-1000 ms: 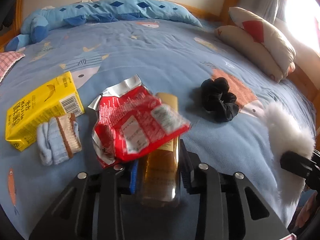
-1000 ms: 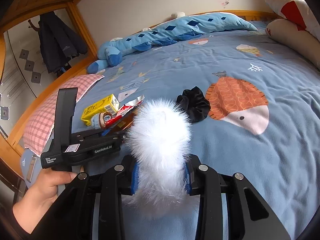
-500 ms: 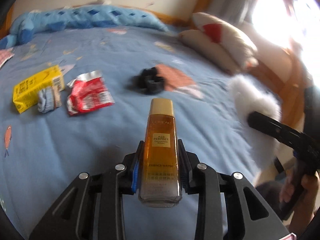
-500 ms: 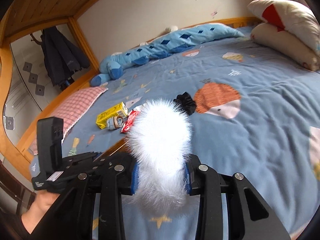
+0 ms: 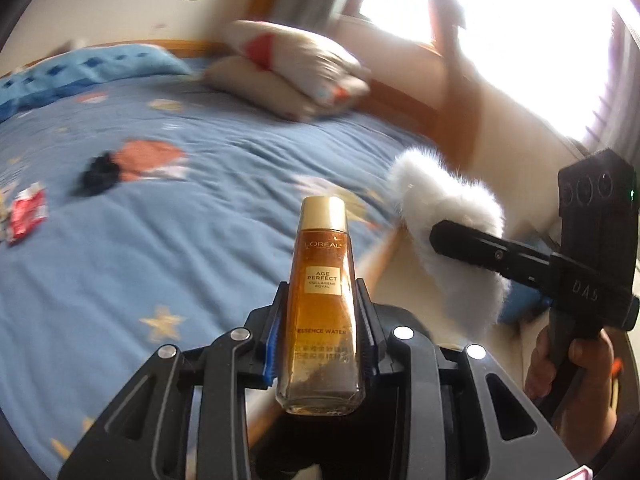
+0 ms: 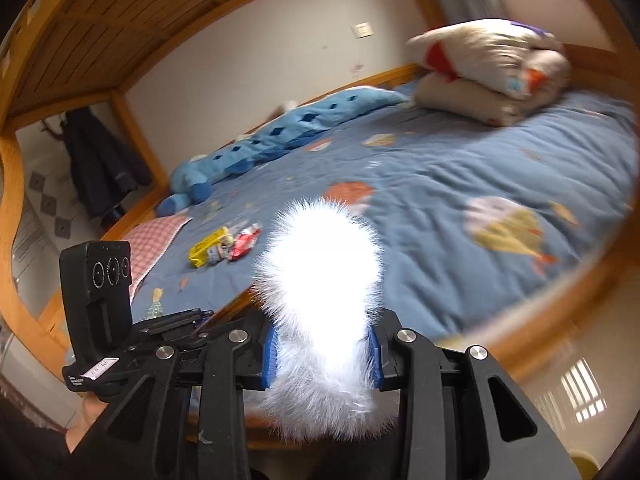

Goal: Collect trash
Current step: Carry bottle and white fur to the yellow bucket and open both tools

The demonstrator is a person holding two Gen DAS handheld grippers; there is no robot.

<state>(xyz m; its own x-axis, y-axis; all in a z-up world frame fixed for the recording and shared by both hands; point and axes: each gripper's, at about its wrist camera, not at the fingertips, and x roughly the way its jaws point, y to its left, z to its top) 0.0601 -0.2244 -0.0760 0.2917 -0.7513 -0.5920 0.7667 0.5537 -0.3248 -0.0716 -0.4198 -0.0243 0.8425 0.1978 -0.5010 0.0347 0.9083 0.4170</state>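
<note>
My left gripper [image 5: 320,316] is shut on an amber L'Oreal bottle [image 5: 322,312] with a gold cap, held in the air past the bed's edge. My right gripper [image 6: 322,346] is shut on a white fluffy thing [image 6: 320,276], also off the bed; it shows in the left wrist view [image 5: 448,240] too. On the blue bedspread [image 6: 440,200] lie a red wrapper [image 6: 245,241], a yellow carton [image 6: 208,246], a small rolled sock [image 6: 219,254] beside it, and a black scrunchie [image 5: 98,176].
The wooden bed frame [image 6: 540,312] runs along the near edge. Two stacked pillows [image 6: 488,72] sit at the far side, a blue plush toy [image 6: 280,140] by the wall and a pink checked pillow [image 6: 156,240] at the left. A bright window [image 5: 520,40] is on the right.
Both grippers have pulled back from the bed and swung right, carrying the bottle and the fluffy thing. The wrapper, carton and scrunchie stay on the bed, now farther away.
</note>
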